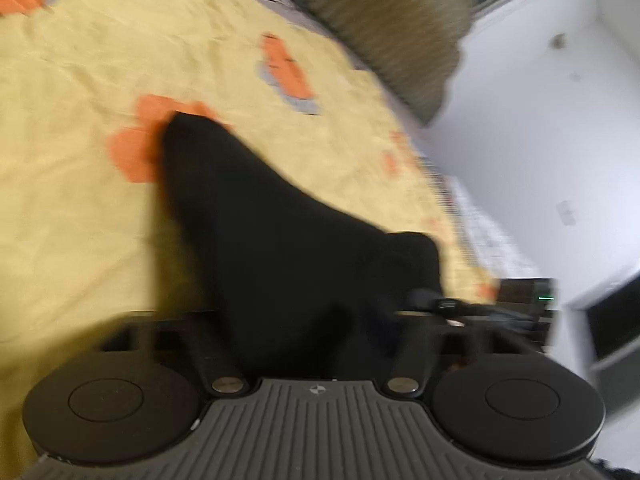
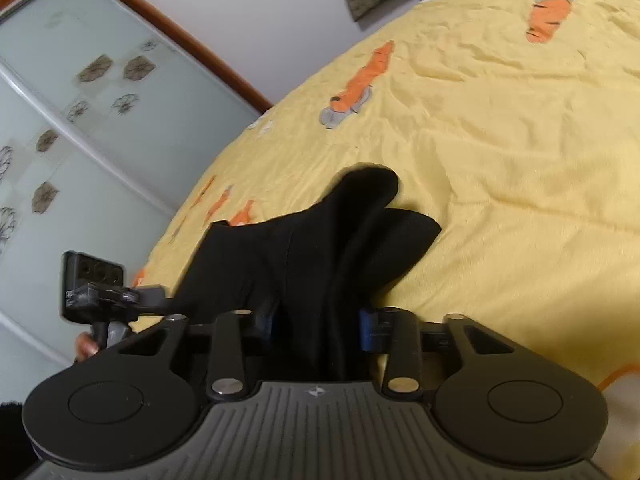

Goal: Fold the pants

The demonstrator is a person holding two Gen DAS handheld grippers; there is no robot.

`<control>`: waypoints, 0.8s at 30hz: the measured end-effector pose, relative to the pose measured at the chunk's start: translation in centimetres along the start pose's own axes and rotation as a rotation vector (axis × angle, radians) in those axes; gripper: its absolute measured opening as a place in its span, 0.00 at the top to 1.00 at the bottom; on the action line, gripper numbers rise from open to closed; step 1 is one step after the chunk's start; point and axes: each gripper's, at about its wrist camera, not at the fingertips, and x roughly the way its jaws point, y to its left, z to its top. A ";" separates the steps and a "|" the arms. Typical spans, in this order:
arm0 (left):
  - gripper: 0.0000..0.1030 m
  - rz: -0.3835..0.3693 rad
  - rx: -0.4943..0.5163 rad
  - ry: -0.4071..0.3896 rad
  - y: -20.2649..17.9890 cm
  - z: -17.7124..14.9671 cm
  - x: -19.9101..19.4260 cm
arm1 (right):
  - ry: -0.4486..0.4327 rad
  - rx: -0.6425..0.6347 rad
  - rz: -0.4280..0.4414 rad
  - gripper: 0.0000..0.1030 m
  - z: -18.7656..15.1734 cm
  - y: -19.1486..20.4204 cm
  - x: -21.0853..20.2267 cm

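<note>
In the left wrist view, the yellow quilted bedspread with orange carrot patches (image 1: pixel 100 60) fills the left and centre of the frame, wrinkled and bare of other things from the upper left down to the lower left. Its edge runs diagonally from the top centre to the right of centre, where a dark green ribbed pillow (image 1: pixel 384 28) lies at the top and a white wall (image 1: pixel 540 120) takes the right side. The black fabric pants (image 1: pixel 256 224) rise as a dark wedge from the left tool (image 1: pixel 316 320) at the bottom centre toward the middle of the frame, their far tip over an orange patch. The cloth covers the tool's tips, so the grip cannot be told for sure; the fabric runs straight into its mouth. This view is blurred.

In the right wrist view, a frosted sliding door with flower prints (image 2: pixel 80 140) fills the left, and the bed's edge curves from the lower left to the top centre. Open yellow bedding spreads across the right. The pants lie bunched in the centre in two rounded folds, and the right tool (image 2: pixel 320 328) is clamped on them at the bottom centre, blue pads (image 2: pixel 366 328) pressing the cloth.
</note>
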 end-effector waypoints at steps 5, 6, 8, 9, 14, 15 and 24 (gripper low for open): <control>0.88 -0.026 -0.068 -0.080 0.7 -0.7 -3.1 | -0.061 -0.004 -0.044 0.75 -0.7 2.1 -1.3; 0.88 -0.005 -0.038 -0.100 0.1 -1.0 -3.9 | -0.073 -0.015 -0.046 0.75 -0.8 3.0 -1.3; 0.89 0.027 0.010 -0.131 -1.0 -1.3 -5.6 | -0.095 -0.035 -0.025 0.76 -0.8 5.0 -1.5; 0.89 0.039 0.027 -0.150 -1.5 -1.4 -6.8 | -0.103 -0.046 -0.009 0.76 -0.7 5.9 -1.5; 0.89 0.113 0.088 -0.230 -2.7 -0.8 -12.9 | -0.110 -0.083 0.074 0.76 -0.4 10.5 -0.3; 0.89 0.136 0.094 -0.235 -2.7 -0.5 -13.9 | -0.105 -0.087 0.088 0.76 -0.4 11.1 0.1; 0.61 0.353 -0.002 -0.068 2.9 0.7 -10.6 | -0.004 -0.099 -0.196 0.56 -0.5 10.6 7.6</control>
